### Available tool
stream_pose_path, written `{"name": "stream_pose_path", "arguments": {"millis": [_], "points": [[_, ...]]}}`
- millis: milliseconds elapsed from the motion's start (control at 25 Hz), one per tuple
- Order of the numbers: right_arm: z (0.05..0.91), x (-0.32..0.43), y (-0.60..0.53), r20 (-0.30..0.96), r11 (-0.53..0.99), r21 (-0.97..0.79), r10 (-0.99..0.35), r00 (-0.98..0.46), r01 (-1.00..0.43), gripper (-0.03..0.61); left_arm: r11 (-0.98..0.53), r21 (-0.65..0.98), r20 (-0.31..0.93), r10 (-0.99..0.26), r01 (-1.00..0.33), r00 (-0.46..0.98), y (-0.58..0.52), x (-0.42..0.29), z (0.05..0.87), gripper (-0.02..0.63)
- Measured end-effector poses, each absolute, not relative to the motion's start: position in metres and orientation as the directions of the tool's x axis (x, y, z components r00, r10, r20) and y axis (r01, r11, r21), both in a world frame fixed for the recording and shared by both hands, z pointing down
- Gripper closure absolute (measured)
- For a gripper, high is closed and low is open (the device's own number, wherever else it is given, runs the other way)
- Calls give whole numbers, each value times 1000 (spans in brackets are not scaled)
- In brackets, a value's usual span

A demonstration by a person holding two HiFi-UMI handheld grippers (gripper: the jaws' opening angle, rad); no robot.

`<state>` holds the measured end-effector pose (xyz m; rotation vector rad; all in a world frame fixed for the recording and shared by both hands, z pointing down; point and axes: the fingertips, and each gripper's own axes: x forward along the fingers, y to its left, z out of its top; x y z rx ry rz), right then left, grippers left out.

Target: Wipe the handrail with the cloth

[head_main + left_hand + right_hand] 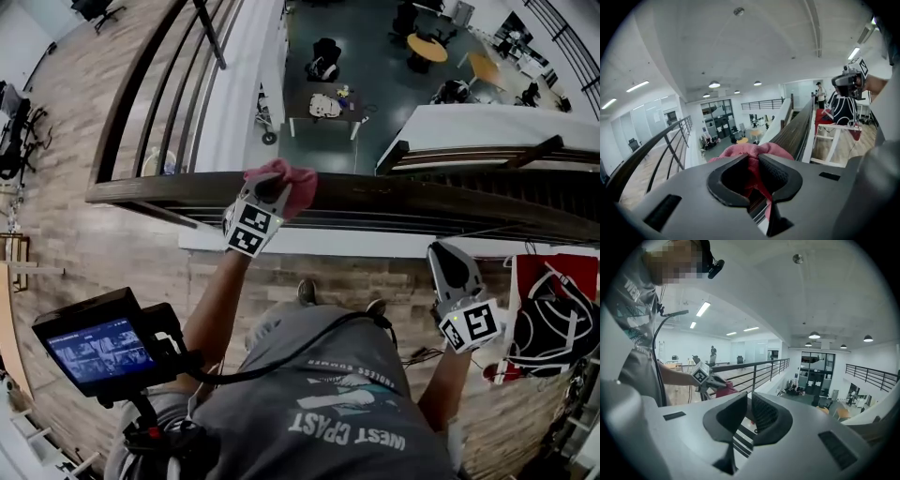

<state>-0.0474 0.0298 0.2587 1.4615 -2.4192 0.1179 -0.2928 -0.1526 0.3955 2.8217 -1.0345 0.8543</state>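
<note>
The dark wooden handrail [412, 195] runs across the balcony edge, and the pink cloth [298, 184] lies bunched on top of it. The left gripper [753, 157] has its jaws clamped on that cloth, pressing it to the rail, while the right gripper [749, 398] hangs well apart below the rail, jaws a narrow slit apart and empty

- Handrail [403, 195]: dark wood grain, smooth, low sheen.
- Cloth [292, 180], at 12 o'clock from the left gripper [753, 161]: pink fabric, soft, nappy, matt.
- Left gripper and right gripper [749, 401]: grey plastic shells, matt, smooth; pads [764, 414] black, ribbed.
- Floor [112, 253], 9 o'clock in the head view: wood-look planks, matt.
</note>
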Motion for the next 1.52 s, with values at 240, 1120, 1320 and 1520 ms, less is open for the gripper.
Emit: {"name": "stream_pose_path", "arguments": {"millis": [240,1120,1320,1520], "points": [[253,-69,23,295,528,87,-824,-484,-845,560,-835,-193,508,-534,-515,676,-142,-240,393,545],[289,137,50,267,582,43,-790,-552,-812,559,-786,-216,582,-580,-579,570,-102,-76,433,545],[272,186,42,266,546,82,-818,-510,-834,559,-761,-217,554,-612,-611,565,-117,-81,419,543],[279,213,51,288,496,41,-837,-465,-867,558,-708,-197,554,-651,-678,519,-128,-106,411,545]]}}
